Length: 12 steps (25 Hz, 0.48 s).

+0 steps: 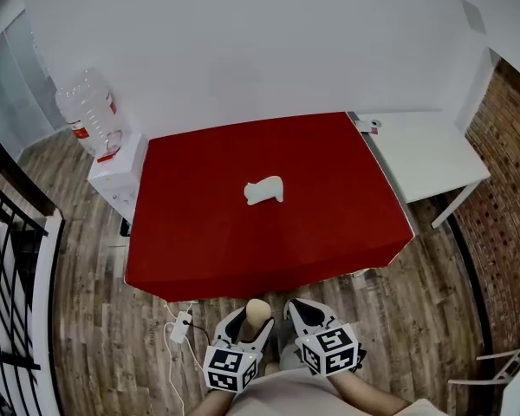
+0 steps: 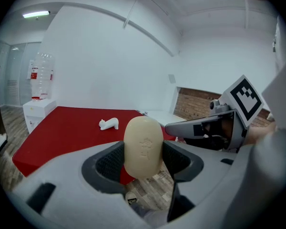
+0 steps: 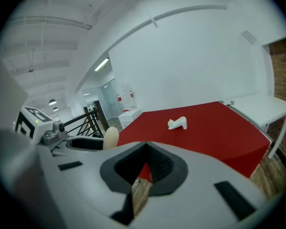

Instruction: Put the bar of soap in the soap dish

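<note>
A beige oval bar of soap (image 2: 143,147) stands upright between the pads of my left gripper (image 2: 144,163), which is shut on it. In the head view that soap (image 1: 257,312) and the left gripper (image 1: 245,326) hover over the floor, short of the near edge of the red table (image 1: 199,232). The white soap dish (image 1: 265,190) lies near the table's middle, well ahead of both grippers. Close to the right of the left one is my right gripper (image 1: 296,313), its jaws together with nothing in them. Its own view shows the dish (image 3: 177,123) far off.
A white side table (image 1: 425,154) adjoins the red table on the right. A large water jug (image 1: 88,111) stands on a white cabinet (image 1: 113,176) at the left. A black railing (image 1: 9,258) runs along the far left. A cable and plug (image 1: 182,326) lie on the wooden floor.
</note>
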Each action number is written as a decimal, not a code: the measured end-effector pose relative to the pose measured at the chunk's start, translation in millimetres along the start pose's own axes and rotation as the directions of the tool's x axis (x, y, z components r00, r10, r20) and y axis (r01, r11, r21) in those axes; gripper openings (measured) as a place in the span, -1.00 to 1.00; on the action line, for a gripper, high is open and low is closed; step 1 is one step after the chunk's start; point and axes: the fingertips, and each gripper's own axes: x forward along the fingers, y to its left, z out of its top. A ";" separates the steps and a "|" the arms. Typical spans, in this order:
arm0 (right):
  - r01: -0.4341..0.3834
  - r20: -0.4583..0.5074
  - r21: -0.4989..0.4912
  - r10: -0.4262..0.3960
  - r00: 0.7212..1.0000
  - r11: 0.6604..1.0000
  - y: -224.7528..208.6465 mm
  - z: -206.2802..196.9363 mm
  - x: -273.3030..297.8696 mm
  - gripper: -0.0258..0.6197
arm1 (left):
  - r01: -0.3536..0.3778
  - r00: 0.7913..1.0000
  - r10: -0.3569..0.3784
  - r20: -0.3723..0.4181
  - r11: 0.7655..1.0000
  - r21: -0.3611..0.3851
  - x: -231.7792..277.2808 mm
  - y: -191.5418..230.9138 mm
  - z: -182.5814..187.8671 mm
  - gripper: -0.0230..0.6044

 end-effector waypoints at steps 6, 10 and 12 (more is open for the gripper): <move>-0.023 0.001 -0.017 0.023 1.000 1.000 -55.1 50.9 66.1 -0.91 | -0.010 1.000 0.011 0.021 0.999 -0.034 74.6 42.4 41.3 -0.10; -0.034 0.015 -0.032 0.035 0.999 0.999 -94.4 93.3 99.3 -0.91 | -0.021 0.999 0.022 0.035 0.999 -0.038 122.2 65.3 80.6 -0.10; -0.045 0.011 -0.035 0.046 0.999 0.998 -110.1 108.4 114.1 -0.91 | -0.038 0.998 0.041 0.044 0.997 -0.061 140.4 79.3 95.5 -0.10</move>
